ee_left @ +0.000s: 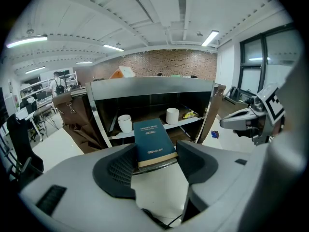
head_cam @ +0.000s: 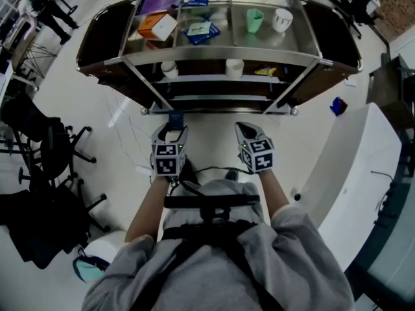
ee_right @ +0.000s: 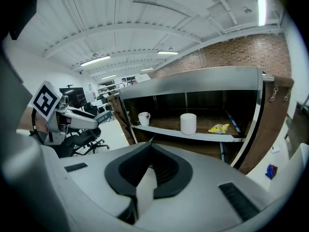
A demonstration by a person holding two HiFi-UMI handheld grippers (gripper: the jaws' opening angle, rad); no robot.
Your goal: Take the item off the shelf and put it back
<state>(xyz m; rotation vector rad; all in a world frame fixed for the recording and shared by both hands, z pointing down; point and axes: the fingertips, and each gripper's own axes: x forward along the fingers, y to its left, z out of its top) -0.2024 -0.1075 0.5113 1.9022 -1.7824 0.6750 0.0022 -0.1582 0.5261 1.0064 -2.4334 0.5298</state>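
Observation:
A dark blue book [ee_left: 152,138] lies flat between the jaws of my left gripper [ee_left: 154,154], which is shut on its near end. In the head view the book [head_cam: 176,117] pokes out ahead of the left gripper [head_cam: 174,128], low in front of the steel shelf cart [head_cam: 220,57]. My right gripper [head_cam: 245,129] hangs beside it, level with it, and its jaws [ee_right: 150,146] are shut with nothing in them. The cart's middle shelf [ee_left: 145,131] holds two white cups [ee_left: 124,123] [ee_left: 172,115] and a yellow packet [ee_left: 189,114].
The cart's top shelf carries an orange box [head_cam: 155,26], a blue box [head_cam: 201,31], a green cup [head_cam: 254,20] and a white mug [head_cam: 282,19]. Black office chairs [head_cam: 45,148] stand at the left, a white counter [head_cam: 350,173] at the right. A small blue thing [head_cam: 338,105] lies on the floor.

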